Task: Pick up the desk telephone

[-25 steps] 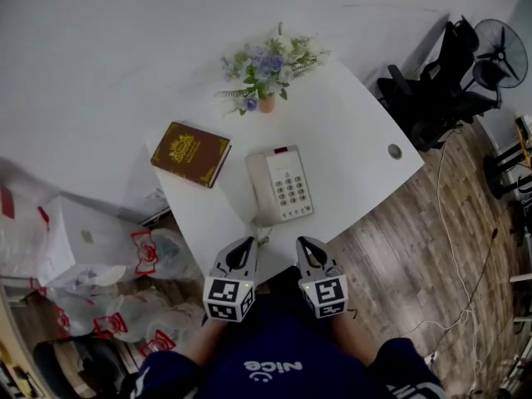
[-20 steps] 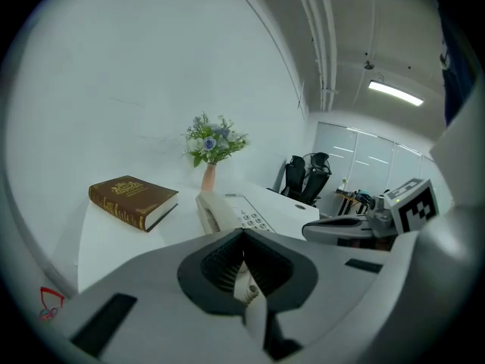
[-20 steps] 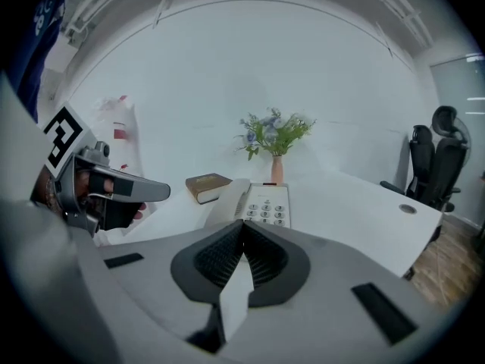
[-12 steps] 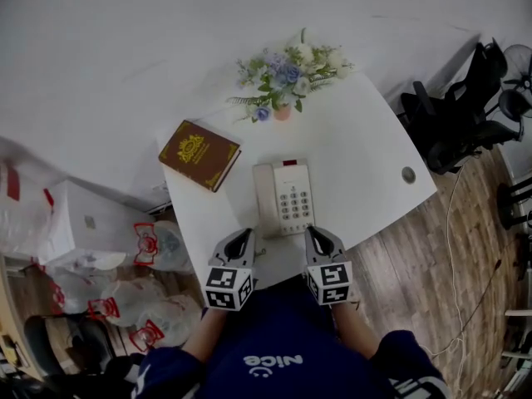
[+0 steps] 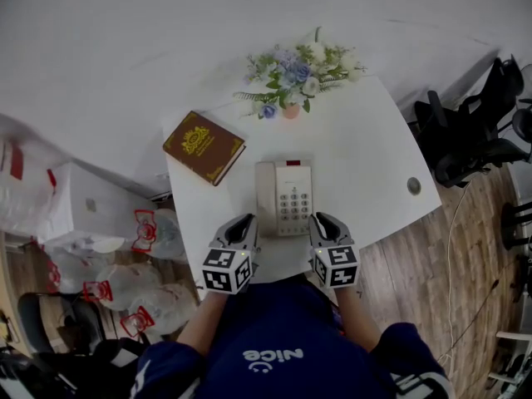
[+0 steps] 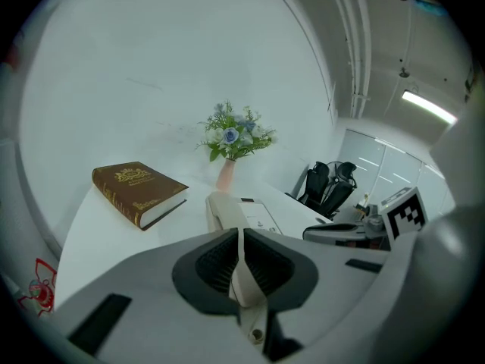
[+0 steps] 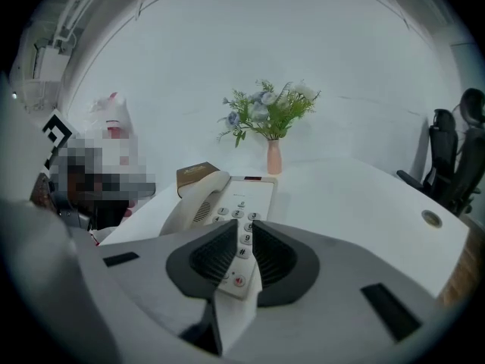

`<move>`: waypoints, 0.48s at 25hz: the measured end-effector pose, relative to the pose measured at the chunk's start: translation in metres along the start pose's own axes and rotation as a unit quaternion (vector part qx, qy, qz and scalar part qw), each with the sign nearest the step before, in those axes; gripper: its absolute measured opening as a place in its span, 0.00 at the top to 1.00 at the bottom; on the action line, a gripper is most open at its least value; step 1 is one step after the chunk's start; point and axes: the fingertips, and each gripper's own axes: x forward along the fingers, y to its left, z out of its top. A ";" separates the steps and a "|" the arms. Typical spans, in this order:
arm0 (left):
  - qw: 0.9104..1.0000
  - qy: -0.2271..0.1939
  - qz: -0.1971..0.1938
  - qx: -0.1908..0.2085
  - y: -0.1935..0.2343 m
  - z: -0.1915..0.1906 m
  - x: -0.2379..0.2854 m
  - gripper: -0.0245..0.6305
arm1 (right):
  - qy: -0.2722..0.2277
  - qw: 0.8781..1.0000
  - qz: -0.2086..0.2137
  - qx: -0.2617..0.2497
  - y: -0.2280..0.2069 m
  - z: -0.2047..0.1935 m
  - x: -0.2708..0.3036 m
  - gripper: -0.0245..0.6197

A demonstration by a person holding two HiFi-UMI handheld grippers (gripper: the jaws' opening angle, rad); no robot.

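Note:
A cream desk telephone (image 5: 284,198) lies on the white table (image 5: 366,156), handset on its left side, keypad on the right. My left gripper (image 5: 245,224) hovers at the phone's near left corner, jaws shut and empty. In the left gripper view the left gripper (image 6: 241,237) points at the handset end of the telephone (image 6: 242,212). My right gripper (image 5: 320,221) hovers at the near right corner. In the right gripper view the right gripper (image 7: 244,233) has its jaws opening by a narrow slit, nothing between them, with the keypad of the telephone (image 7: 241,203) just beyond.
A brown book (image 5: 204,147) lies left of the phone. A small vase of flowers (image 5: 291,73) stands at the table's back edge. A cable grommet (image 5: 414,185) sits at the right. Office chairs (image 5: 465,140) stand on the right, plastic bags (image 5: 125,281) on the floor at left.
Both grippers have moved forward over the table's near edge, up to the phone's near corners. A thin gap now shows between the right jaws.

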 end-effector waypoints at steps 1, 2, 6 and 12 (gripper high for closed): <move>1.000 0.001 0.000 -0.010 0.002 0.002 0.002 0.93 | -0.002 1.000 0.007 0.003 -0.001 0.002 0.002 0.81; 1.000 0.002 0.001 -0.020 0.005 0.003 0.004 0.93 | -0.004 1.000 0.014 0.007 -0.003 0.004 0.004 0.77; 0.998 0.031 -0.015 -0.062 0.012 -0.003 0.017 0.66 | 0.004 0.999 0.047 0.024 -0.008 0.005 0.011 0.69; 0.980 0.073 -0.067 -0.172 0.020 -0.008 0.042 0.48 | 0.049 0.988 0.121 0.078 -0.014 0.006 0.030 0.58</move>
